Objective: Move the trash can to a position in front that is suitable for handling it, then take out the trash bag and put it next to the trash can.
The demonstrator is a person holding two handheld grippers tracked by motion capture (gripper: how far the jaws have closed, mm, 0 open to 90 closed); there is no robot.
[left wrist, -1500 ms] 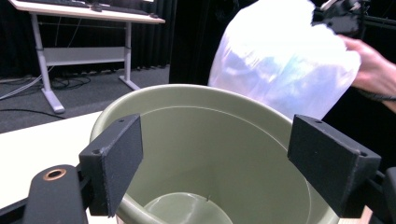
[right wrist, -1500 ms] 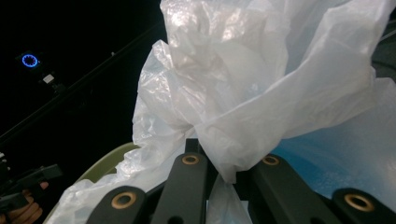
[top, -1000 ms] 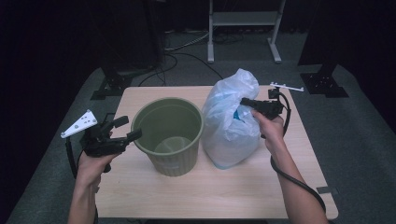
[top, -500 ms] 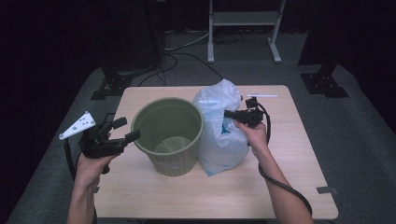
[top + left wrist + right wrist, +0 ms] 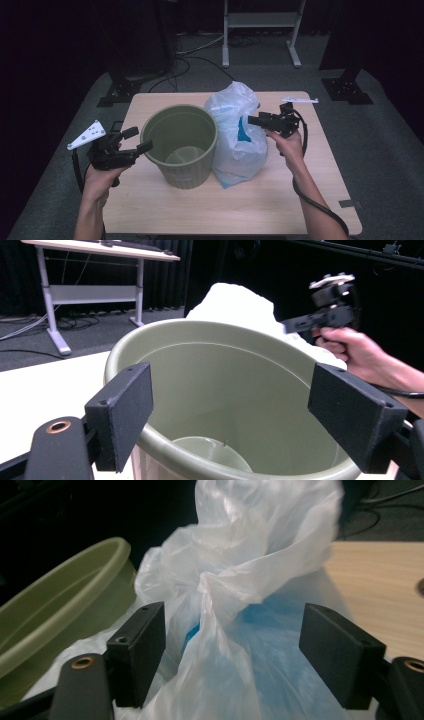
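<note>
An olive-green bin (image 5: 180, 145) stands upright on the wooden table (image 5: 250, 210), and a little pale lining lies at its bottom. A filled translucent white bag (image 5: 237, 137) with something blue inside leans against its right side. My left gripper (image 5: 138, 139) is open at the bin's left rim (image 5: 225, 332), with the near rim between its jaws. My right gripper (image 5: 254, 120) is at the bag's upper right. Its jaws have just been opening. They now stand open on either side of the bag's twisted neck (image 5: 225, 600), and the pads (image 5: 137, 650) do not press on it.
A metal desk frame (image 5: 260, 30) stands on the floor behind the table, with cables and black stand bases (image 5: 347, 90) on both sides. A strip of grey tape (image 5: 350, 203) lies near the table's front right corner. The front of the table is bare wood.
The right hand carried the bag left against the bin, then its jaws opened and let the bag go. The left gripper stayed still.
</note>
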